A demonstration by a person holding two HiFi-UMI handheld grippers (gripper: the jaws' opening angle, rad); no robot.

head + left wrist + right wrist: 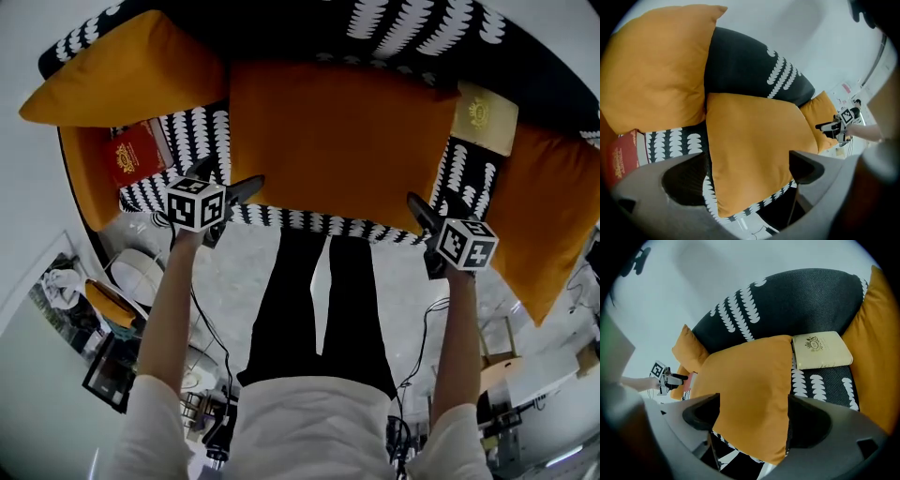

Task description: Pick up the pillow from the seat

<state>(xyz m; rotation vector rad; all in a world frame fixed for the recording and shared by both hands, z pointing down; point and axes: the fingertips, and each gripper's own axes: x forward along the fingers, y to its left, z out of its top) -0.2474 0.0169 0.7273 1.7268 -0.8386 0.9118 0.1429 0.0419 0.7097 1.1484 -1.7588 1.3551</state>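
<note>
An orange pillow lies flat on the middle of the black-and-white patterned seat. My left gripper is at the pillow's near left corner and my right gripper at its near right corner. In the left gripper view the jaws stand wide, with the pillow's corner between them and not pinched. In the right gripper view the jaws also stand apart around the pillow's other corner. Neither gripper holds anything.
Two more orange pillows lean at the seat's left and right ends. A red book lies on the seat's left side and a cream book on its right. The person's legs stand before the seat.
</note>
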